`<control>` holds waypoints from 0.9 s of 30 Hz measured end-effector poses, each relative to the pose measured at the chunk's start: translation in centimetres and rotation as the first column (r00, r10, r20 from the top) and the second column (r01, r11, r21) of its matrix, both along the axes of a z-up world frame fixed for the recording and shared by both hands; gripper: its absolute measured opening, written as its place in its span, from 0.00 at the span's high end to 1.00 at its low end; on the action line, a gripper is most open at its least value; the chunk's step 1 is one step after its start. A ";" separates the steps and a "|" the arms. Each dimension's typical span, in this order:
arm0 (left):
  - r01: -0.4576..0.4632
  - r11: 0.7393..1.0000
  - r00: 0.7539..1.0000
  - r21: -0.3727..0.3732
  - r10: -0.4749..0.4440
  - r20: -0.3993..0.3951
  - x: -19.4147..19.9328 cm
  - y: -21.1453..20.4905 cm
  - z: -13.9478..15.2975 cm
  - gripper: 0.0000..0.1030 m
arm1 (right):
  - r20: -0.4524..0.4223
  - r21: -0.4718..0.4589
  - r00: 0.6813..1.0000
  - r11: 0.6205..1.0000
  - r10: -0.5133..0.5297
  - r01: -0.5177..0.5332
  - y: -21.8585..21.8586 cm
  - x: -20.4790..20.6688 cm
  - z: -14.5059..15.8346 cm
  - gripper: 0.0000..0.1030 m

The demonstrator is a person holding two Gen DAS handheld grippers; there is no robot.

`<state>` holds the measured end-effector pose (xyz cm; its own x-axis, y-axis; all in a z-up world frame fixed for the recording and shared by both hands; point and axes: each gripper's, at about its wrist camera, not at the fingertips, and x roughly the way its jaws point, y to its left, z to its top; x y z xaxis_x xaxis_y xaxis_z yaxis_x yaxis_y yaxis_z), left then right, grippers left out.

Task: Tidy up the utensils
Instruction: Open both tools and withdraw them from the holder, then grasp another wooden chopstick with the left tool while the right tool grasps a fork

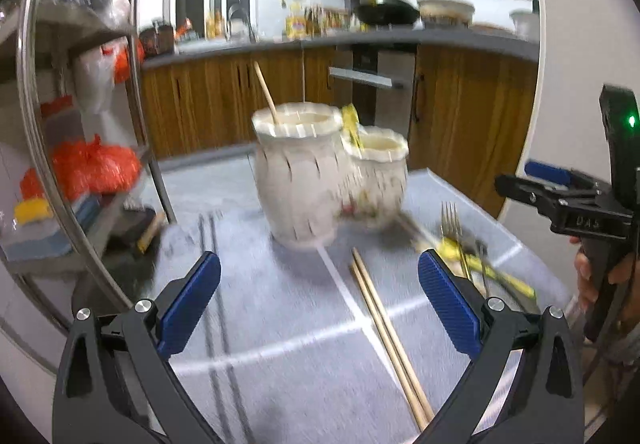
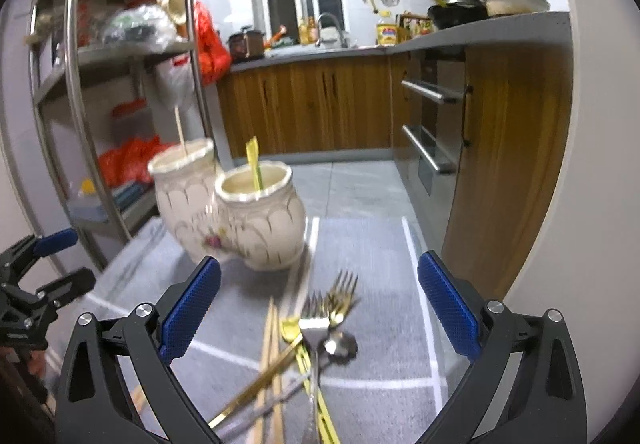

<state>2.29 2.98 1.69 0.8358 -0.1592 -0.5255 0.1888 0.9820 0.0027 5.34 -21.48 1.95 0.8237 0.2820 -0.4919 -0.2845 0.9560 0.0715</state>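
Ahead of the left tongs (image 1: 319, 300), whose blue pads are spread wide around nothing, a pair of wooden chopsticks (image 1: 390, 340) lies on the grey-clothed counter (image 1: 280, 324), running back between the pads toward the right one. Beyond them stands a cream two-pot ceramic utensil holder (image 1: 320, 175), one chopstick (image 1: 266, 93) in its taller pot. Under the right tongs (image 2: 319, 304), likewise spread and empty, sits a heap of gold forks (image 2: 340, 298), a spoon (image 2: 340, 346) and yellow-handled cutlery (image 2: 316, 396). A yellow utensil (image 2: 254, 163) leans in the shorter pot.

Metal shelf rack (image 2: 76, 91) (red bags (image 2: 210, 43))
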 end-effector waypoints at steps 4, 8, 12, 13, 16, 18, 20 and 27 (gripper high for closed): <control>-0.030 0.997 0.995 0.067 0.036 -0.092 0.4 -1.3 -2.6 0.05 | -0.051 -0.028 0.999 1.000 0.005 -0.006 0.1 0.6 -1.3 0.05; -0.038 0.994 0.985 0.103 0.055 -0.166 0.7 -1.9 -4.5 0.06 | -0.074 -0.037 0.997 0.999 0.002 -0.005 -0.5 0.9 -1.9 0.05; -0.044 0.990 0.976 0.138 0.072 -0.204 0.9 -2.4 -5.4 0.06 | -0.099 -0.041 0.995 0.999 -0.001 -0.003 -0.9 1.1 -2.4 0.05; -0.044 0.988 0.974 0.145 0.075 -0.213 0.9 -2.5 -5.7 0.07 | -0.103 -0.045 0.995 0.999 0.000 -0.004 -0.9 1.1 -2.5 0.05; -0.047 0.986 0.970 0.161 0.083 -0.227 0.9 -2.7 -5.9 0.09 | -0.126 -0.055 0.992 0.998 0.008 -0.015 -0.8 1.2 -3.0 0.05; -0.045 0.985 0.967 0.168 0.085 -0.238 1.1 -2.8 -6.0 0.11 | -0.138 -0.064 0.990 0.998 0.017 -0.026 -0.6 1.3 -3.2 0.05; -0.043 0.985 0.967 0.170 0.083 -0.240 1.2 -2.8 -6.1 0.11 | -0.147 -0.076 0.989 0.997 0.023 -0.035 -0.2 1.3 -3.4 0.07; -0.004 0.982 0.964 0.187 0.053 -0.259 1.5 -3.7 -6.2 0.29 | -0.194 -0.067 0.980 0.995 0.055 -0.069 0.0 1.6 -3.9 0.32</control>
